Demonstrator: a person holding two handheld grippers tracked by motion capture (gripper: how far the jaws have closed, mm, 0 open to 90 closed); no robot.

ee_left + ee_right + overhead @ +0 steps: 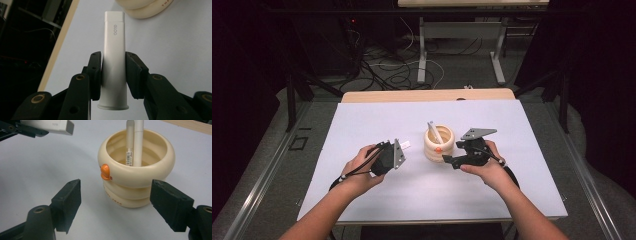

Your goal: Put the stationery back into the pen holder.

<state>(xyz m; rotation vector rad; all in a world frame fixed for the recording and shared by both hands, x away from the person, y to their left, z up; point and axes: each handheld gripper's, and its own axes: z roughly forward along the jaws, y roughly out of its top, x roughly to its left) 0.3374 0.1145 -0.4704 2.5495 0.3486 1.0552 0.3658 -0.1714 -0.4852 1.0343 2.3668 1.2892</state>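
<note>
- Glue stick sat clamped between the left gripper jaws, lifted clear of the table just left of the cream holder, likely bound for it.
- Right gripper stood wide open, jaws flanking the holder without touching, probably to steady it.
- Two pens leaned inside.
- White tabletop; dark room, cables on the floor beyond.

The tabletop is covered by a pale, white-grey sheet, with a strip of light wood showing along its far edge; a cream ribbed holder stands on it right of centre, two white pens upright inside; around it the surface lies bare.
</note>
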